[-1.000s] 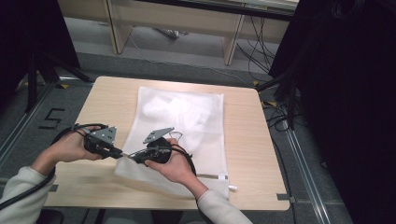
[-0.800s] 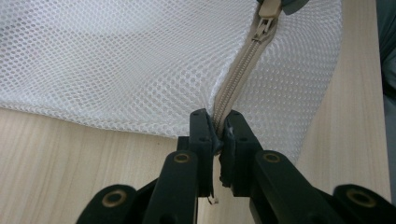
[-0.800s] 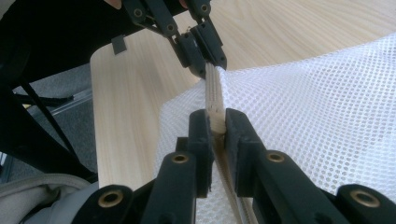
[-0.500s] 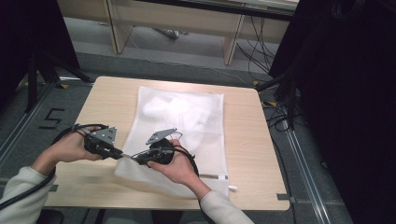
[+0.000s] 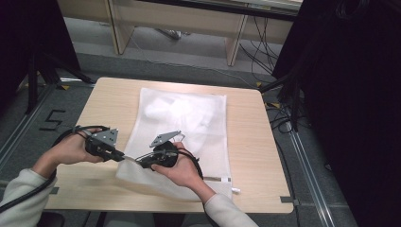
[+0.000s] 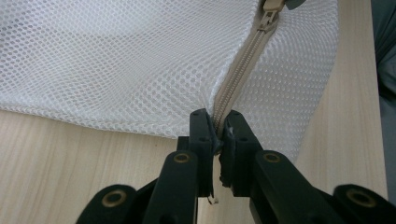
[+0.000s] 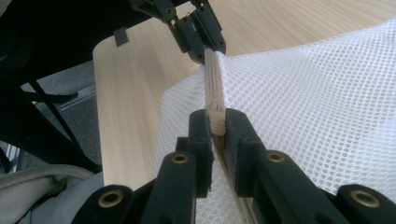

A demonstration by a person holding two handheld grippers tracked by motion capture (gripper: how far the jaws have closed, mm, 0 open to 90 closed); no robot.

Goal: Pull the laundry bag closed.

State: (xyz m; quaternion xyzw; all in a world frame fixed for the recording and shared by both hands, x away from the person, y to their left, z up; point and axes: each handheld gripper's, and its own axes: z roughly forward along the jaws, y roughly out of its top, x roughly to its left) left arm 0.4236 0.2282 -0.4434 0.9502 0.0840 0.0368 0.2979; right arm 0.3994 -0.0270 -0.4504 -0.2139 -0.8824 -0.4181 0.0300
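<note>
A white mesh laundry bag (image 5: 189, 118) lies flat on the wooden table (image 5: 104, 104), with something white inside. Its beige zipper (image 6: 243, 70) runs along the near edge. My left gripper (image 5: 124, 158) is shut on the zipper's end at the bag's near left corner (image 6: 217, 130). My right gripper (image 5: 140, 163) faces it from the right, a short way along the same zipper. In the right gripper view its jaws (image 7: 215, 122) are shut on the beige zipper pull. The left gripper (image 7: 205, 49) shows beyond, with the zipper (image 7: 214, 84) taut between the two.
The bag's near right corner carries a small white tab (image 5: 235, 190) by the table's front edge. Bare wood lies left of the bag. A floor marking "5" (image 5: 49, 120) is at the left, a dark curtain (image 5: 350, 94) and cables at the right.
</note>
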